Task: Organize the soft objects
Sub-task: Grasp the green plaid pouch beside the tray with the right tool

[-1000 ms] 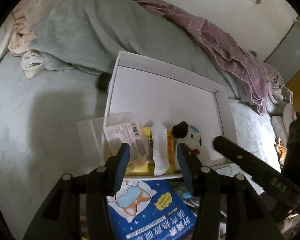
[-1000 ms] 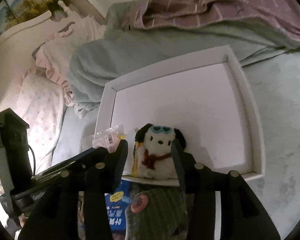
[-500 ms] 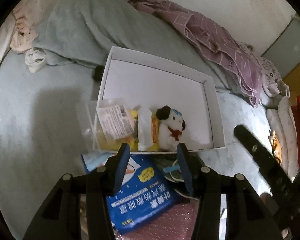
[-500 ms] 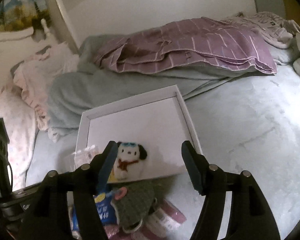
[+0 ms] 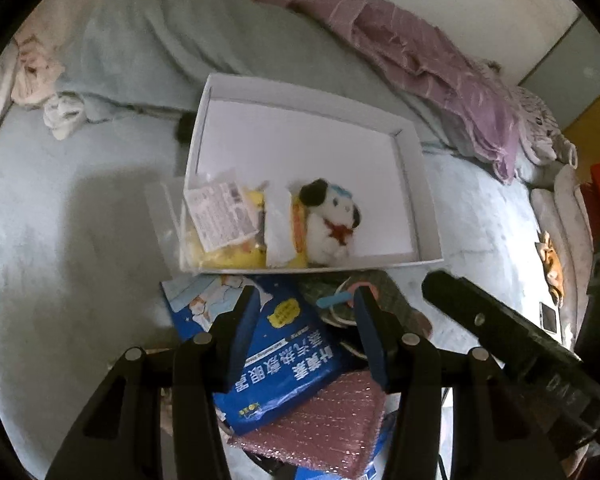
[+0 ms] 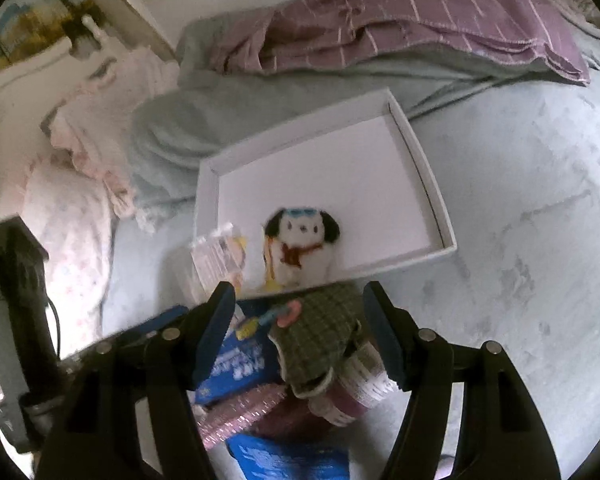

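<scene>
A white plush dog lies in the near part of a shallow white box, beside a yellow item in a clear bag. In front of the box lies a pile: a blue package, a green plaid cloth piece and a pink bubble pouch. My left gripper hovers open over the blue package. Above the plaid piece my right gripper stands open, wider than the left, with nothing gripped.
The box rests on a pale blue bed. Behind it lie a grey-green blanket and a purple striped one, with pillows at the left. A pink labelled roll sits in the pile.
Both grippers have drawn back from the box toward the pile. The right jaws have spread and let go of the plush dog, which stays in the box.
</scene>
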The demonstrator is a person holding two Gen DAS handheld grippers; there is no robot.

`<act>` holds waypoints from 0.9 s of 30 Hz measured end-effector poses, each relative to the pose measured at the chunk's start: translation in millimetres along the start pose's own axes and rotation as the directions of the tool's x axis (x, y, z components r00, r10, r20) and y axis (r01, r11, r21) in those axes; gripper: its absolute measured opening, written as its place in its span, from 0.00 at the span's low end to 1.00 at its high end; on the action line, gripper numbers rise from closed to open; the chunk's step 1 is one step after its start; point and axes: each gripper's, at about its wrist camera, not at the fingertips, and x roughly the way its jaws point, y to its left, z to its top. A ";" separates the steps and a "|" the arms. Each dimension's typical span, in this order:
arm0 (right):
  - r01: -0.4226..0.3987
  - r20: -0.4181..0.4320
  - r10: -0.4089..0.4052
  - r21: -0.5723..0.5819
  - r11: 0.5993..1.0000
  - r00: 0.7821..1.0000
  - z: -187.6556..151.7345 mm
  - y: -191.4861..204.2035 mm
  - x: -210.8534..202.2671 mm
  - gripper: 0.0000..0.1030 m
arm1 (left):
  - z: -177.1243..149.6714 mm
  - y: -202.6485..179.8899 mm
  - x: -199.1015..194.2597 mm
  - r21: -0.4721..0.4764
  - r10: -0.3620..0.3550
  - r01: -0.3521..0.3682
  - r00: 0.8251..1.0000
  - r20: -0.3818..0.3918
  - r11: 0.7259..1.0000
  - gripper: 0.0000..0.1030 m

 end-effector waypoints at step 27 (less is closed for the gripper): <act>0.025 -0.201 -0.050 -0.128 0.991 0.978 -9.3 1.9 60.6 0.47 | 4.7 27.6 23.8 -0.053 0.034 -0.040 0.993 -0.111 0.998 0.47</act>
